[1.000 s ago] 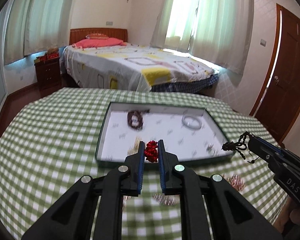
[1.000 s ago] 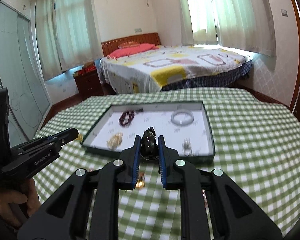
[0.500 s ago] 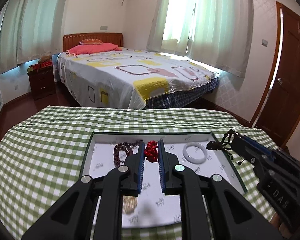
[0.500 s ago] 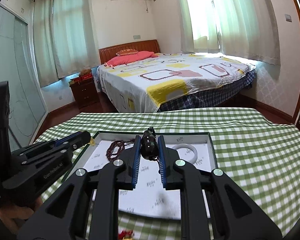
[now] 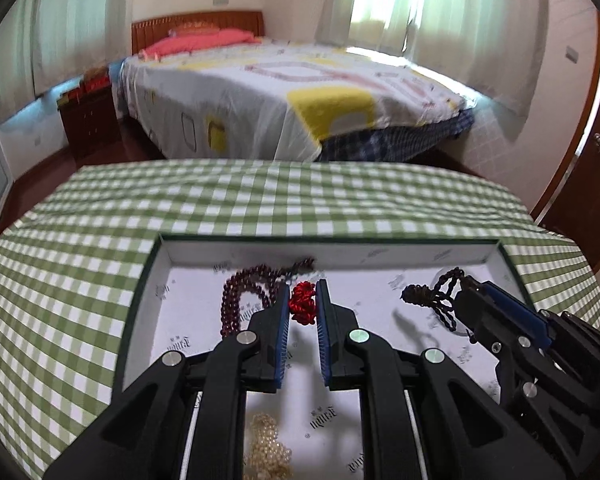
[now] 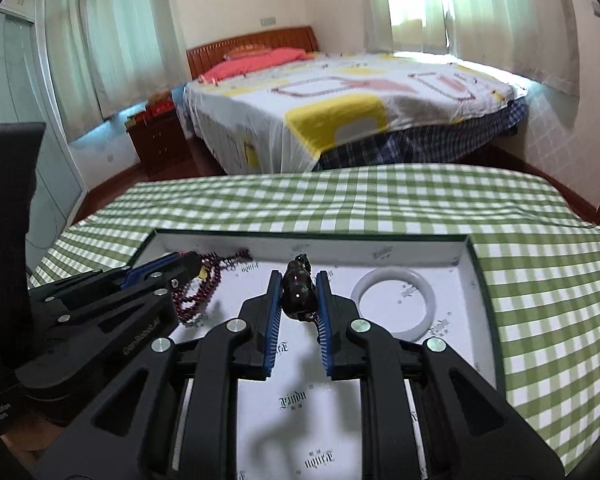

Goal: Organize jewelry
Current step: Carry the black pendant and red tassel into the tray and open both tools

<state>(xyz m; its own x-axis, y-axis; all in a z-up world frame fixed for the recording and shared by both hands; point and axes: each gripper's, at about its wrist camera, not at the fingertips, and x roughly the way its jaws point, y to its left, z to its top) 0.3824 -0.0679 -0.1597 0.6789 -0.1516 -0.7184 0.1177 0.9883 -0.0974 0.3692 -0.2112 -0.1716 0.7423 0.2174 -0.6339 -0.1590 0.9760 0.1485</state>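
Left tongs clamped on a red knotted cord piece, right tongs clamped on a dark bead pendant, both above the white-lined tray on the checked tabletop.

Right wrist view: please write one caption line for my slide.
Right gripper carries dark beads over the tray, beside a white bangle.

Five jewelry pieces, one tray
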